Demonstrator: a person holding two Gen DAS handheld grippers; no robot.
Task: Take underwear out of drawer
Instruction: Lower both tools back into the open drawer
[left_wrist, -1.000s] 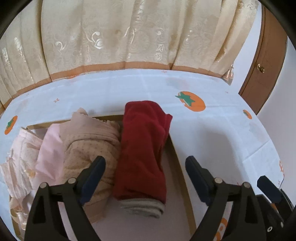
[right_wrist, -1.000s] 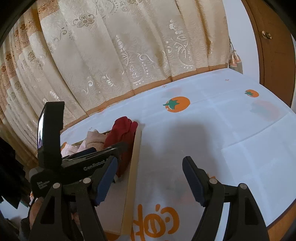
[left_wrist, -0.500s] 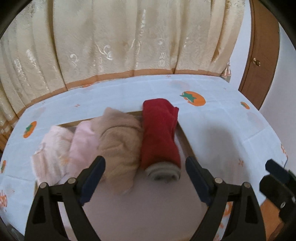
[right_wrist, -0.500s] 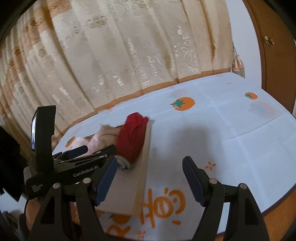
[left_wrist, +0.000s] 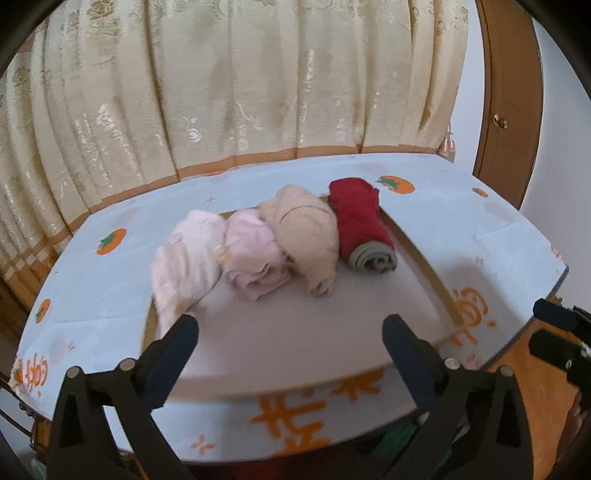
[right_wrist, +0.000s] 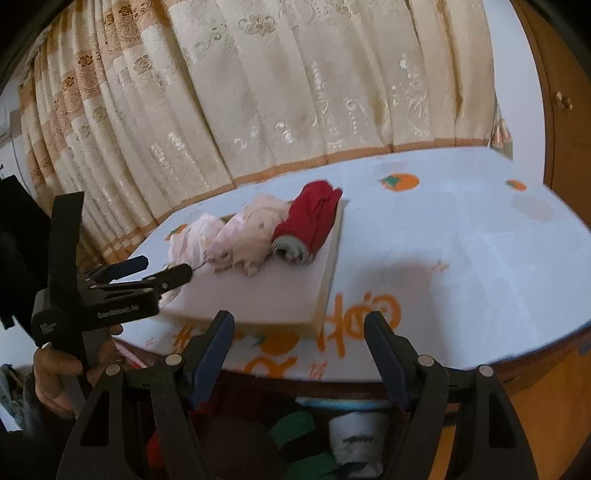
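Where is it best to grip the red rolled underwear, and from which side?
Probably across the middle of the red roll, coming from above at its near grey end. Its right side faces the drawer wall with a gap; the beige roll touches its left.

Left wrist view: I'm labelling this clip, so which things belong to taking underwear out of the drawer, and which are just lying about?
Belongs to the job:
- red roll
- beige roll
- pink roll
- pale pink roll
- shallow drawer holding them
- left tongs, open, empty
- right tongs, open, empty

Just lying about:
- tablecloth
- curtain
- wooden door
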